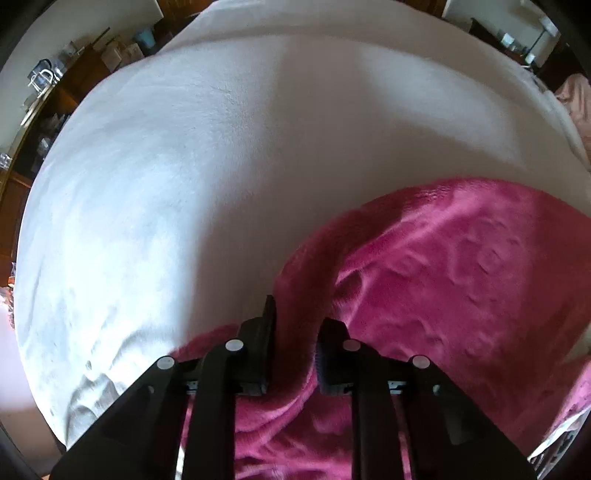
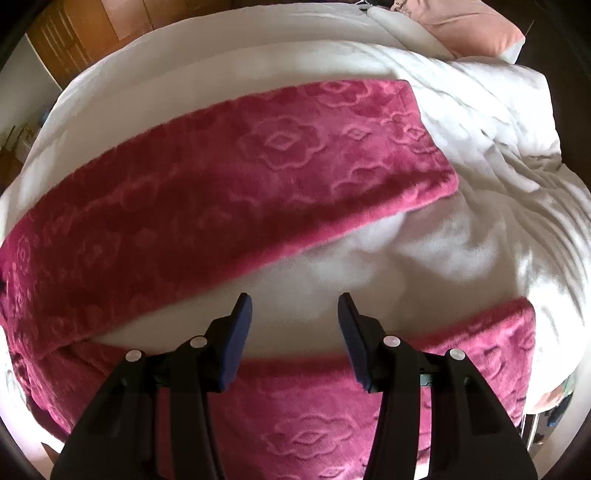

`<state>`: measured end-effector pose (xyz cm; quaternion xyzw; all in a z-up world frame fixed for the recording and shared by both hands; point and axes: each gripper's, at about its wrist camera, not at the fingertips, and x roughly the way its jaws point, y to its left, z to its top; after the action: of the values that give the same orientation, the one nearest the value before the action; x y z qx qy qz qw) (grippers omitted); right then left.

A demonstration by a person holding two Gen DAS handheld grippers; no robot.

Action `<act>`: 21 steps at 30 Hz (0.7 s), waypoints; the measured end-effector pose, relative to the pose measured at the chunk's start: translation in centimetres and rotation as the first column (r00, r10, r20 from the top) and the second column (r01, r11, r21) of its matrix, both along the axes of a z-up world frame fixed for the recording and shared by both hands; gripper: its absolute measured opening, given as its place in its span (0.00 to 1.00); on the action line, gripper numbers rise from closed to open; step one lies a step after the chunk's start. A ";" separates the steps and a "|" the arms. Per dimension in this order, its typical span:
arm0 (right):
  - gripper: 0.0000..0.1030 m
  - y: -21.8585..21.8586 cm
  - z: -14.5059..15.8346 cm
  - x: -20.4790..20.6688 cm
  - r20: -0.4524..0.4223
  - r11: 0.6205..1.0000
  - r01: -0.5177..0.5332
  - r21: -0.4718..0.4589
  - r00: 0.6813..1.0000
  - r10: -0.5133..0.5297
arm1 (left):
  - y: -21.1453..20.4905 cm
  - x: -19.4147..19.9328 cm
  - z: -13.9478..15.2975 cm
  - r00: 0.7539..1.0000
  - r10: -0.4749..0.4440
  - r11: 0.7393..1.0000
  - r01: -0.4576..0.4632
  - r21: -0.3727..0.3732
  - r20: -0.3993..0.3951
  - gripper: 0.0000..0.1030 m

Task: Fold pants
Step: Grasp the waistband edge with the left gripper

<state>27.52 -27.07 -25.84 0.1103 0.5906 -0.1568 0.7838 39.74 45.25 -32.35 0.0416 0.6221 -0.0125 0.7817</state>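
Pants (image 2: 229, 177) of deep pink plush lie spread on a bed covered with a white blanket (image 1: 184, 166), their two legs stretched apart in a shallow V with bare white bedding showing between them. The left tongs (image 1: 295, 332) are clamped on a raised ridge of the pink fabric at its near edge, the cloth pinched upright between the two dark pads. The right tongs (image 2: 295, 321) stand apart and hold nothing, hovering over the white gap between the legs, with the nearer leg (image 2: 332, 417) passing beneath them and the farther leg running across the bed to a squared hem. The fabric looks thick and fleecy, embossed with flower and diamond shapes, soft enough to slump into rolls and creases. The likely risk is that the left grip holds only a thin pinch of one layer; lifting could let the heavy plush slide out, or drag a single layer so the fold comes out crooked. The fuzzy blanket may also cling and be caught up with the pants. A rumpled white quilt (image 2: 498, 122) heaped just beside the far hem could snag the leg as it swings over. A pink pillow (image 2: 476, 26) sits at the far corner, and wooden furniture (image 2: 92, 26) stands beyond the bed.
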 end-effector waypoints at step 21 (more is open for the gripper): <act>0.53 -16.0 0.3 12.4 0.072 0.870 0.388 0.305 0.901 -0.427 | -3.0 -13.2 2.5 0.999 0.033 0.999 -0.033 0.016 0.003 0.15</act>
<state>39.87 -43.05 -25.51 0.3539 0.5151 -0.2248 0.7476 26.51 42.30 -29.82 0.0376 0.6217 0.0057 0.7823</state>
